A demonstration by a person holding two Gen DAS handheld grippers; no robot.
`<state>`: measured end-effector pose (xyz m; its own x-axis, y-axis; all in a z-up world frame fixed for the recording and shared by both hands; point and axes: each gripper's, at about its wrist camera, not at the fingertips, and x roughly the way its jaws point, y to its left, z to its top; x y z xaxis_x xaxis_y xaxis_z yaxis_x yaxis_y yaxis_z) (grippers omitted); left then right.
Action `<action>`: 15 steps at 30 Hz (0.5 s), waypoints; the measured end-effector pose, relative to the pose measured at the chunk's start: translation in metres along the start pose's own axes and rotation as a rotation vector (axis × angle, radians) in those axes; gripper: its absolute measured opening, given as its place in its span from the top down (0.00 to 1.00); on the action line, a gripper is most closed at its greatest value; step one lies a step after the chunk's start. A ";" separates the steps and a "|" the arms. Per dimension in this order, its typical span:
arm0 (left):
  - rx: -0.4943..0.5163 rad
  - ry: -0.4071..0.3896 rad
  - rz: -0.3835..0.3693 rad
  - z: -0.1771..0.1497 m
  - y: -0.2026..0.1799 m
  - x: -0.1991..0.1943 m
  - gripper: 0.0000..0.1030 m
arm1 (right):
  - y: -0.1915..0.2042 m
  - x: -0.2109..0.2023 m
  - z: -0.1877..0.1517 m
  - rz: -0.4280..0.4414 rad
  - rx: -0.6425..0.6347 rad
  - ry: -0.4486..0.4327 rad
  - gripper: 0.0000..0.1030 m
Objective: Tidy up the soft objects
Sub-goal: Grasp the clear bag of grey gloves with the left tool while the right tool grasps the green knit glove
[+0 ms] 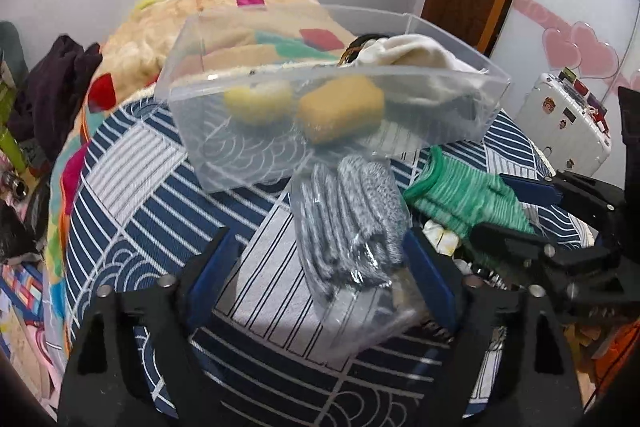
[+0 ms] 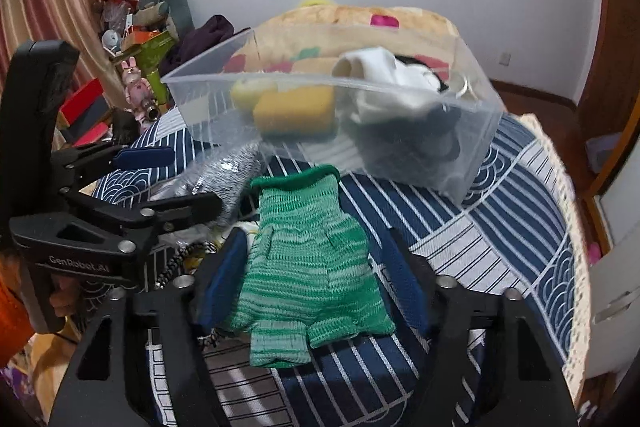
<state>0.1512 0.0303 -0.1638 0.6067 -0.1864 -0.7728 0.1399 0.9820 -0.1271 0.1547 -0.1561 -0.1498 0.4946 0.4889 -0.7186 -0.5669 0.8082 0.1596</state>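
A clear plastic bin stands on the blue striped cloth. It holds a yellow sponge, an orange sponge, a white cloth and dark items. A clear bag of grey knitted cloths lies between the open fingers of my left gripper. A green knitted glove lies flat between the open fingers of my right gripper. Each gripper shows in the other's view, left and right.
A plush pillow lies behind the bin. Dark clothes and toys pile at the left. A white suitcase stands at the right. A yellow-white item and a braided cord lie between the grippers.
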 end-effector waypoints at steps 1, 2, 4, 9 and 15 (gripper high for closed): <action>-0.011 0.010 -0.019 -0.001 0.003 0.001 0.32 | -0.002 0.002 0.000 0.010 0.009 0.004 0.46; -0.016 0.011 -0.031 -0.002 0.004 0.001 0.35 | -0.004 0.002 -0.001 0.011 0.014 0.005 0.48; -0.018 0.003 -0.045 -0.003 0.005 -0.001 0.46 | -0.004 0.003 -0.002 0.010 0.019 0.005 0.53; 0.012 -0.007 -0.058 -0.005 -0.003 -0.003 0.62 | -0.004 -0.005 -0.007 0.021 0.023 -0.016 0.67; 0.056 -0.043 -0.029 -0.008 -0.014 -0.014 0.69 | -0.007 -0.012 -0.010 0.037 0.038 -0.040 0.87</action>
<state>0.1346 0.0193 -0.1564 0.6348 -0.2169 -0.7416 0.2007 0.9731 -0.1128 0.1461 -0.1714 -0.1492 0.4998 0.5308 -0.6845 -0.5604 0.8007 0.2118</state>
